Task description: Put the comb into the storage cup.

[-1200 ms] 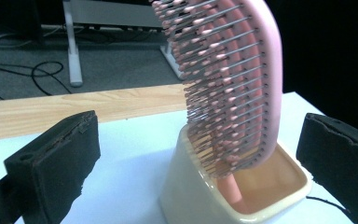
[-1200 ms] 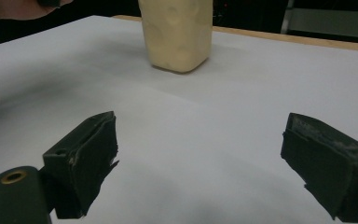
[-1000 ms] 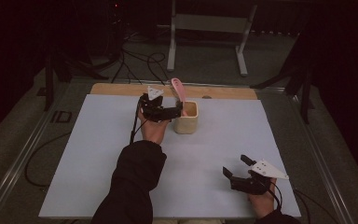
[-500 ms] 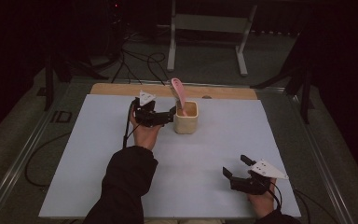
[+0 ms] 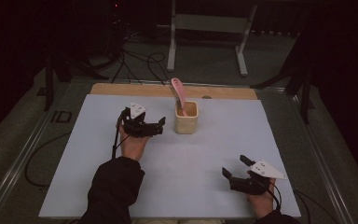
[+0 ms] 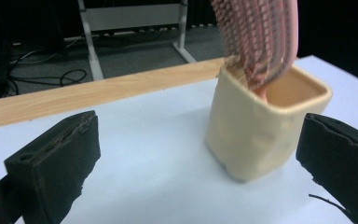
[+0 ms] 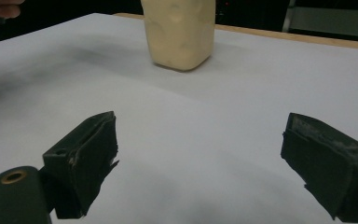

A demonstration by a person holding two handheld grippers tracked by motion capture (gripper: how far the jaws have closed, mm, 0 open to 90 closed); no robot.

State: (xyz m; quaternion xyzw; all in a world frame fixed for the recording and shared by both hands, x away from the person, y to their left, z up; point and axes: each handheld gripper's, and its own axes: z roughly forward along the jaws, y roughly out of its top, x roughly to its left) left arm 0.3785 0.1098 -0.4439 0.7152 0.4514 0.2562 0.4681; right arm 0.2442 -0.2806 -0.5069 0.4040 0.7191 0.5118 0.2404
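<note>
White tabletop (image 5: 98, 186), dark room: cream cup (image 5: 186, 117) w/ pink comb (image 5: 179, 91) stands far-centre; left gripper (image 5: 159, 125) just left of cup, jaws wide apart, empty, not touching; right gripper (image 5: 235, 168) near-right, jaws spread, empty.

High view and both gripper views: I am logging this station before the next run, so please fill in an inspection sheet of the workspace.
Surface: white sheet on the table, wooden strip along the far edge.
Job's things: cream cup upright, pink comb standing in it, leaning.
Clutter: nothing seen.
Grippers: left gripper open, beside the cup, apart from it; right gripper open, near the front edge, holding nothing.
Cables: one trails from the left gripper; more lie on the floor beyond.
Surroundings: dark room, white metal stand behind the table.
</note>
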